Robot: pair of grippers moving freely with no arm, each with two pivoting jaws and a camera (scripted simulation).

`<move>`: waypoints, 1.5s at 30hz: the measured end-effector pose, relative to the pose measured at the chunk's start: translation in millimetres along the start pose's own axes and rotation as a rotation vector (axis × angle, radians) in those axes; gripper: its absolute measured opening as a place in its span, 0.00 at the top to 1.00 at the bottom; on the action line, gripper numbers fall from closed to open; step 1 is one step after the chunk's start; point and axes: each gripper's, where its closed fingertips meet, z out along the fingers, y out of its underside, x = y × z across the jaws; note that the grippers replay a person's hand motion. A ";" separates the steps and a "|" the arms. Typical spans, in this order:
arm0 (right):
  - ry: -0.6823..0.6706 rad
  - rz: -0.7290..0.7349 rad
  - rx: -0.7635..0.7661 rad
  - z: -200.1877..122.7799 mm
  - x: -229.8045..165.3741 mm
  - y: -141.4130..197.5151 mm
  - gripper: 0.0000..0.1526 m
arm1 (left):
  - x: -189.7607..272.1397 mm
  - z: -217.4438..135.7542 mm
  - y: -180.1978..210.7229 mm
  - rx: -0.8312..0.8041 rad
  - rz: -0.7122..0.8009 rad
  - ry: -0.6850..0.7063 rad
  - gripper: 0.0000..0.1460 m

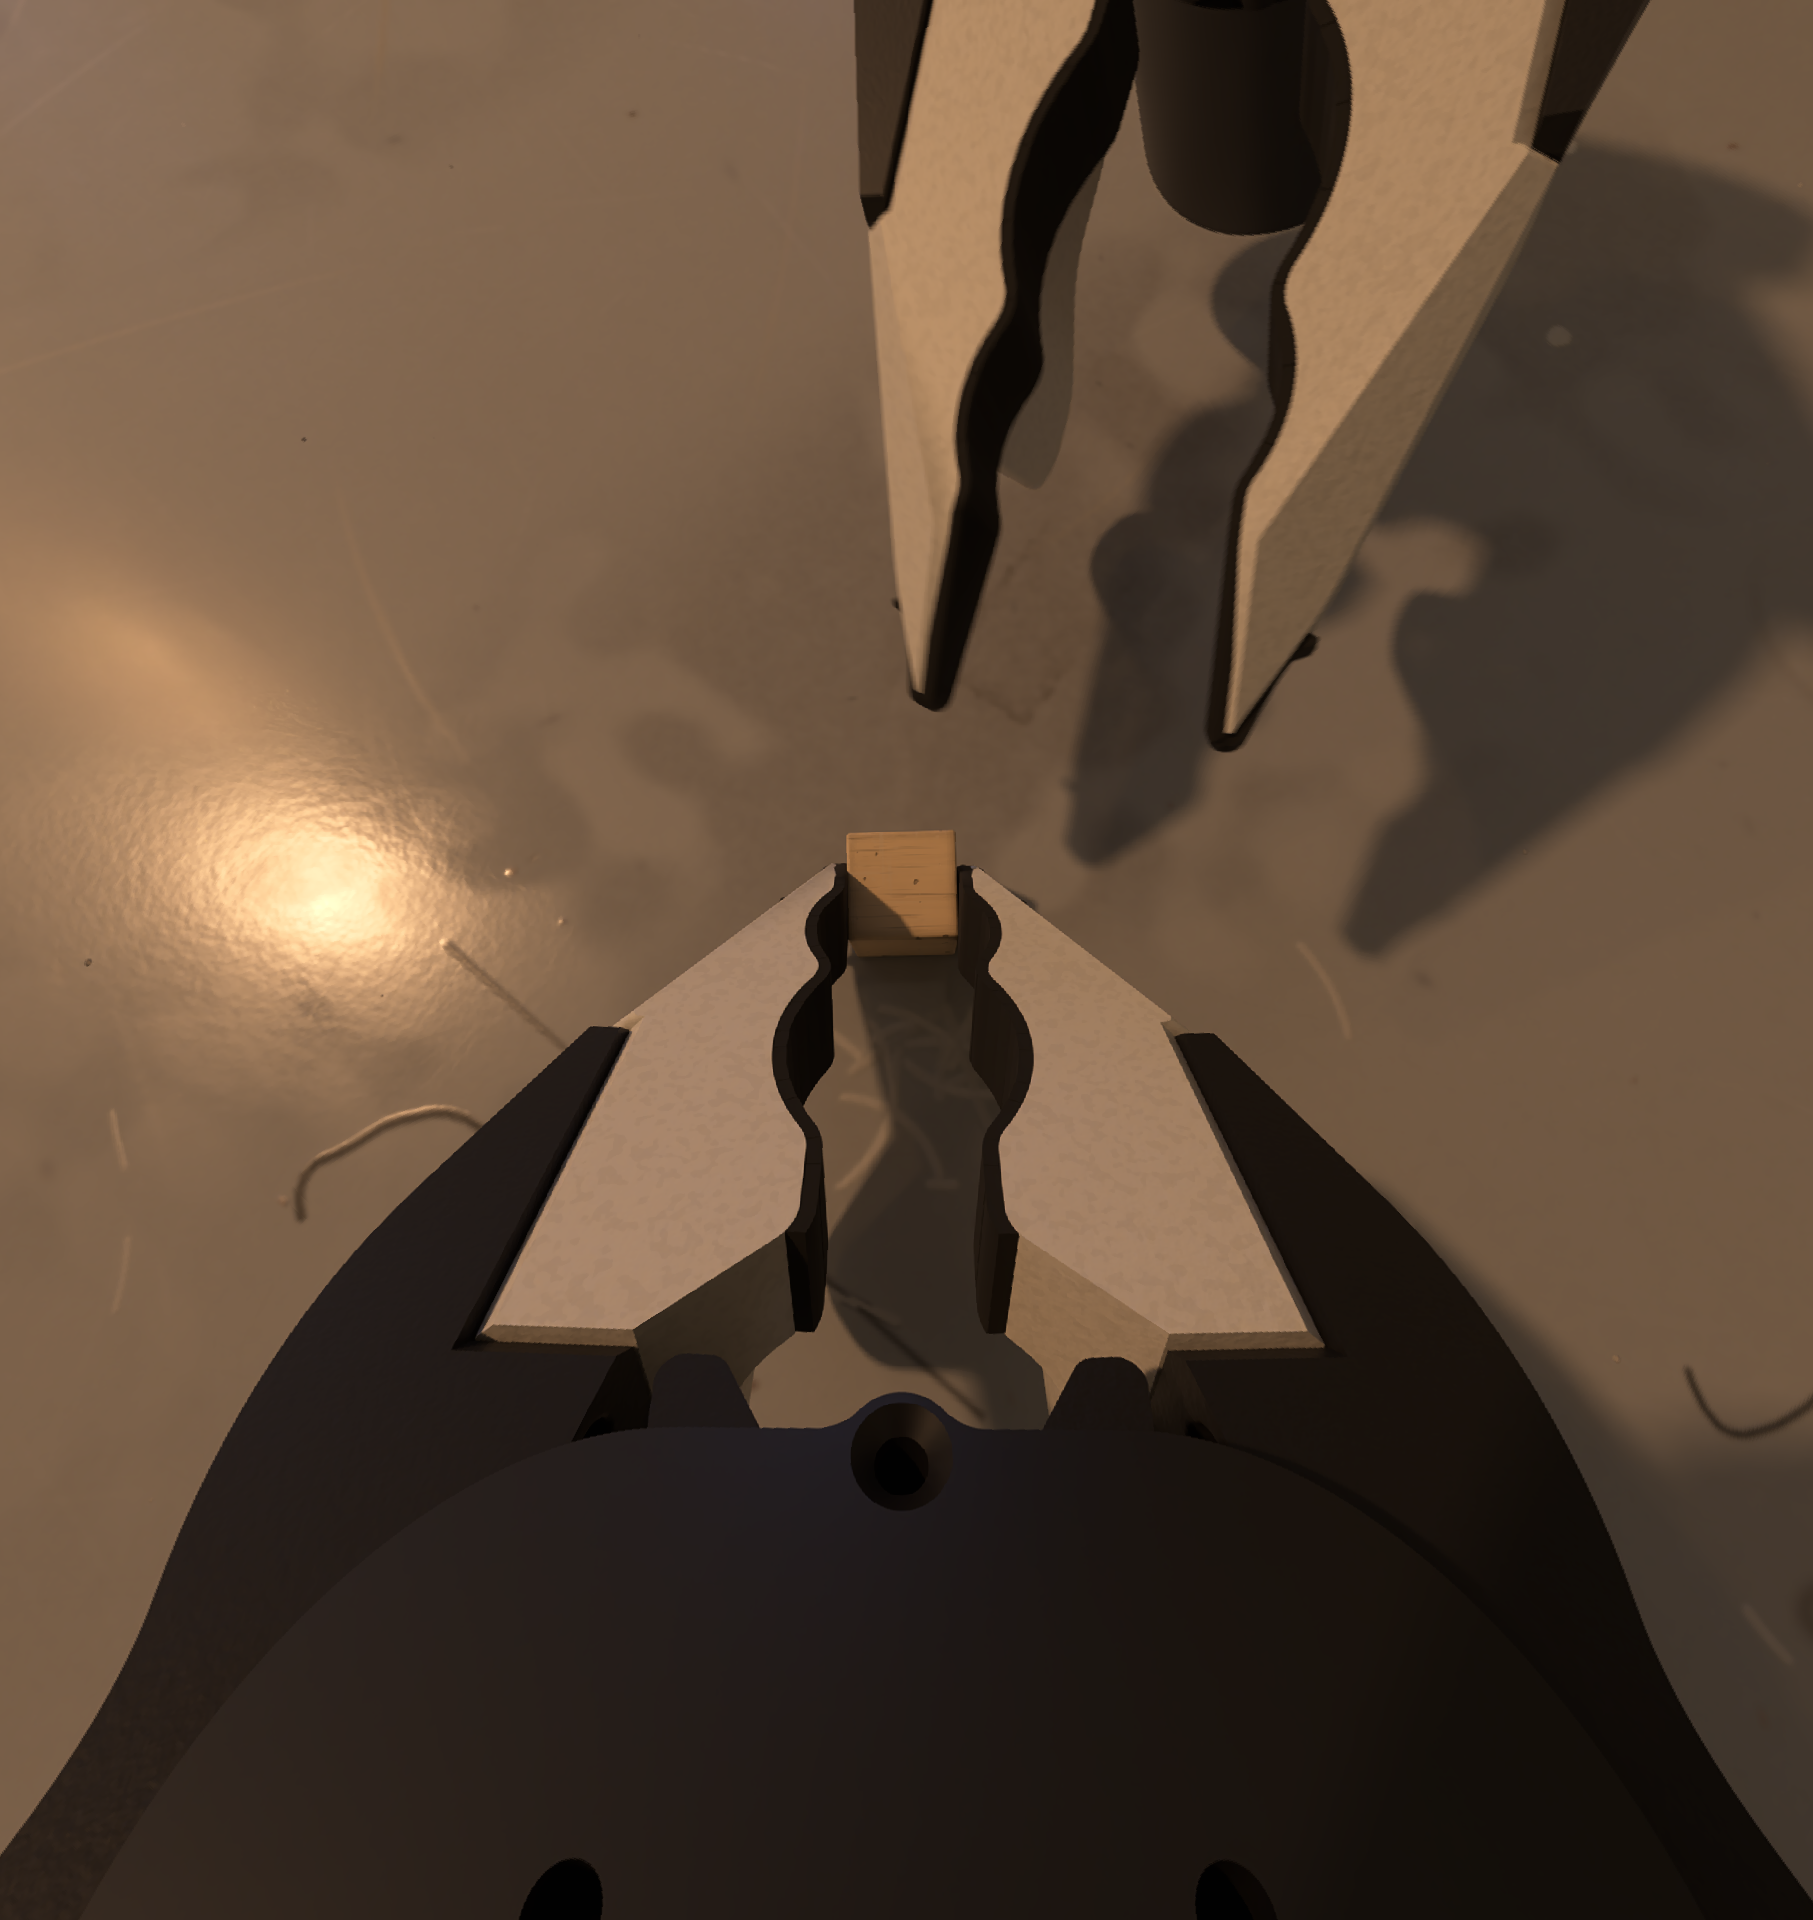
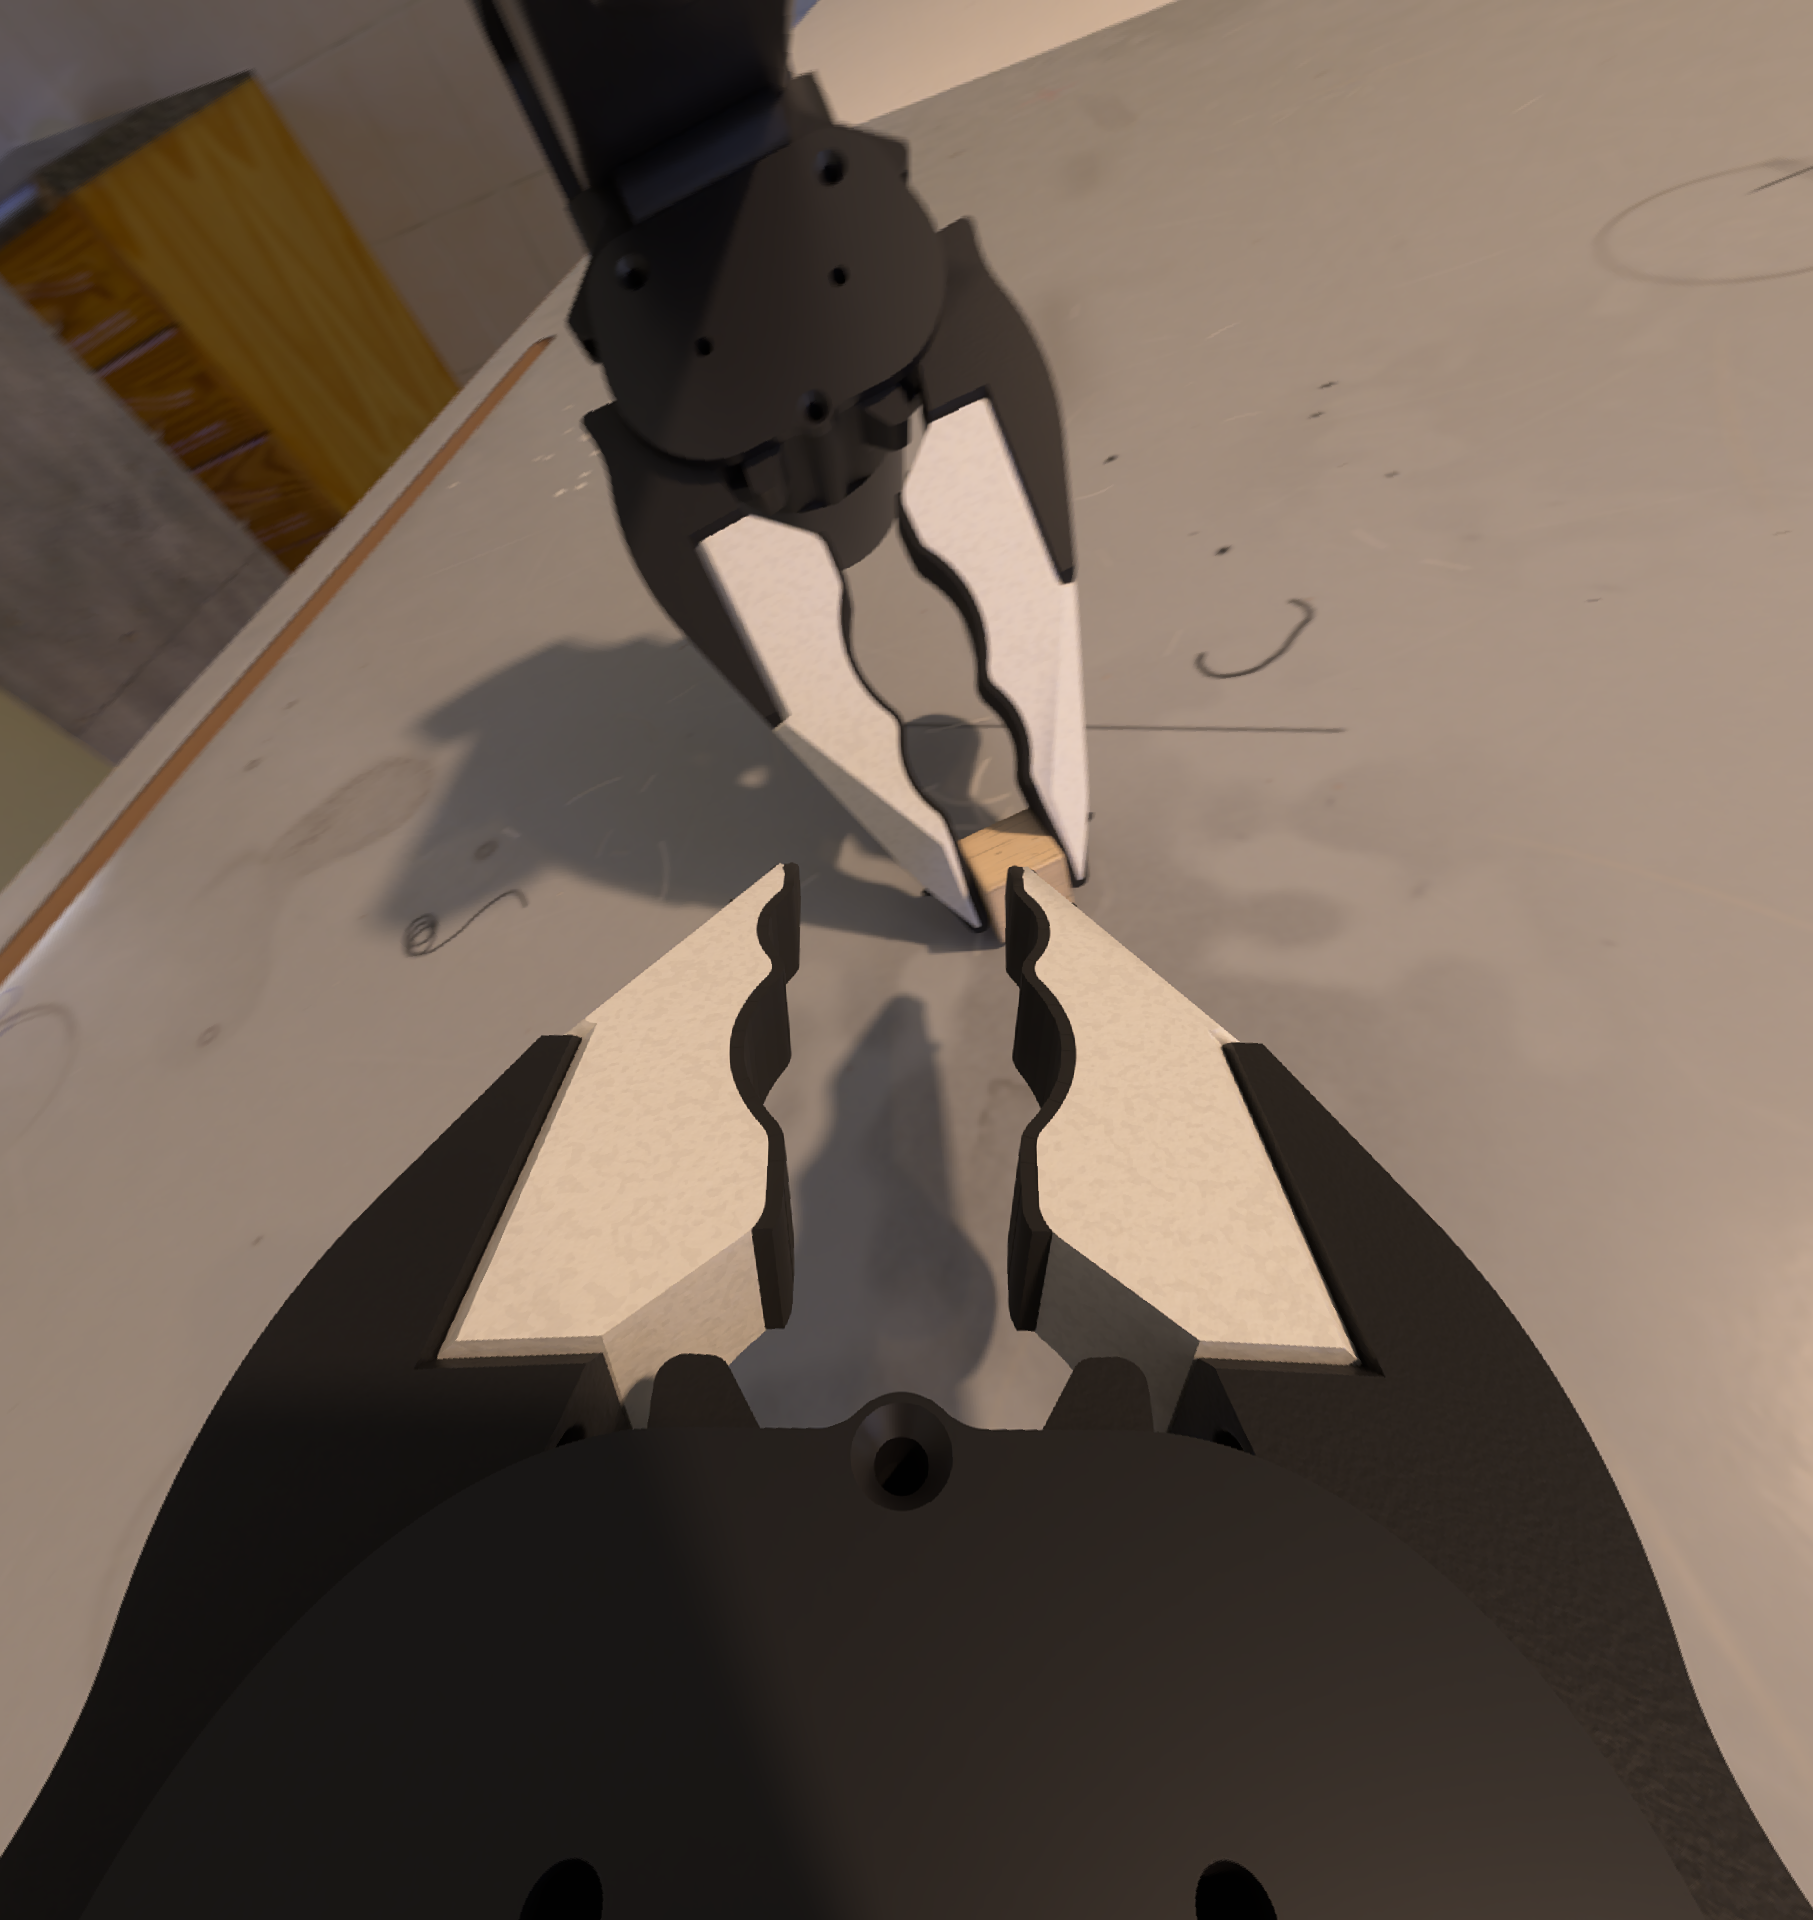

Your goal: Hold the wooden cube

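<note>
The left gripper (image 1: 902, 883) fills the near foreground of its own view, jaws closed on the wooden cube (image 1: 901, 891) at the very tips, the cube resting on the grey table (image 1: 258, 520). Further right, the right gripper (image 1: 1078, 717) hangs with jaws apart and empty, just beside the cube. The grip looks shallow to me: any lift or twist could squeeze the cube out forward, and the right gripper drifting in could knock it loose. Count: two grippers, one cube, one table, one wooden cabinet (image 2: 206, 312) beyond its edge.
</note>
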 end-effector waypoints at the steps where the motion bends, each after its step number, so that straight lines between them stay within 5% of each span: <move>1: 0.034 -0.003 0.013 -0.4 3.9 -1.7 0.73 | 0.0 0.0 0.0 0.001 0.000 0.000 0.86; 5: 0.100 -0.032 0.015 0.2 9.4 -2.9 0.69 | 0.1 0.1 0.0 -0.001 0.000 0.000 0.86; 10: -0.022 0.008 -0.003 -0.6 -2.6 0.5 0.75 | -0.1 0.2 -0.1 0.001 0.001 0.001 0.86; 16: 0.080 0.027 0.029 -1.0 10.3 -3.9 0.74 | 0.3 0.2 -0.1 0.000 0.003 0.004 0.86; 21: -0.043 0.014 -0.008 1.2 -5.2 0.7 0.80 | 0.6 0.3 -0.1 0.000 0.006 0.006 0.86; 28: 0.122 -0.033 0.030 1.1 9.6 -5.0 0.78 | 0.8 0.2 -0.1 0.000 0.006 0.006 0.86; 33: -0.029 0.005 0.032 0.1 -5.5 -4.1 0.79 | 0.8 0.2 -0.1 -0.001 0.005 0.006 0.86; 38: 0.131 0.022 0.055 -0.7 13.6 -7.2 0.74 | 0.9 0.2 0.0 -0.002 0.005 0.006 0.86; 45: 0.000 0.023 0.051 -1.4 -1.0 -5.6 0.80 | 1.0 0.3 -0.2 0.001 0.007 0.008 0.86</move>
